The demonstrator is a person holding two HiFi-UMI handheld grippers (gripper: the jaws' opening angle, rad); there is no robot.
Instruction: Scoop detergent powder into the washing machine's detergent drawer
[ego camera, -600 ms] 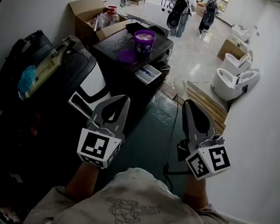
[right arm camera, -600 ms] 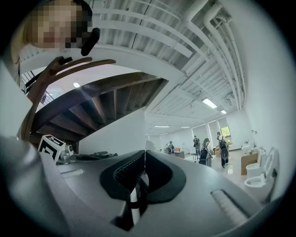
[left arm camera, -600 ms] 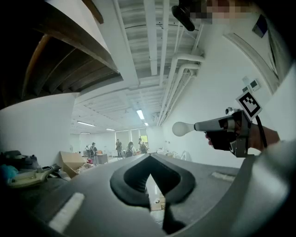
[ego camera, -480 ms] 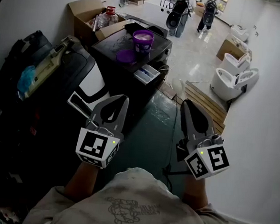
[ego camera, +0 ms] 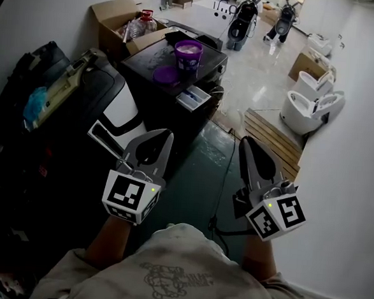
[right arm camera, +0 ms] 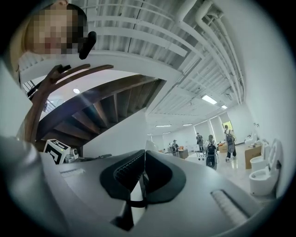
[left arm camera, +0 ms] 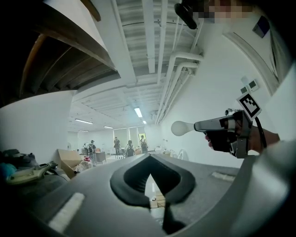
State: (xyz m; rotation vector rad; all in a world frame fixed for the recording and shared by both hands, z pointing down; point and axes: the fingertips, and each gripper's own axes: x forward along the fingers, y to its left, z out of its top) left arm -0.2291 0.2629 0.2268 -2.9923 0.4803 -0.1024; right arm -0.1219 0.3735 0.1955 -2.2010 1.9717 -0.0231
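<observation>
Far ahead atop the washing machine (ego camera: 147,62) stands an open purple detergent tub (ego camera: 188,55), above the pulled-out drawer (ego camera: 194,98). Left claw (ego camera: 167,133) and right claw (ego camera: 245,141) are closed, empty, well away. Tub looks light, stiff plastic; loose powder spills easily, so grip its rim.

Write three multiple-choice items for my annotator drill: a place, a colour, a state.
1. Where does the round purple plastic tub stand? A on the dark washing machine B on a chair C in a sink
2. What colour is the flat round lid beside it? A white B green C purple
3. How is the white detergent drawer? A shut B pulled out C taken off entirely
Key: 1 A, it sits on the machine's top; 2 C, it matches the tub; 3 B, it juts from the machine's front.
</observation>
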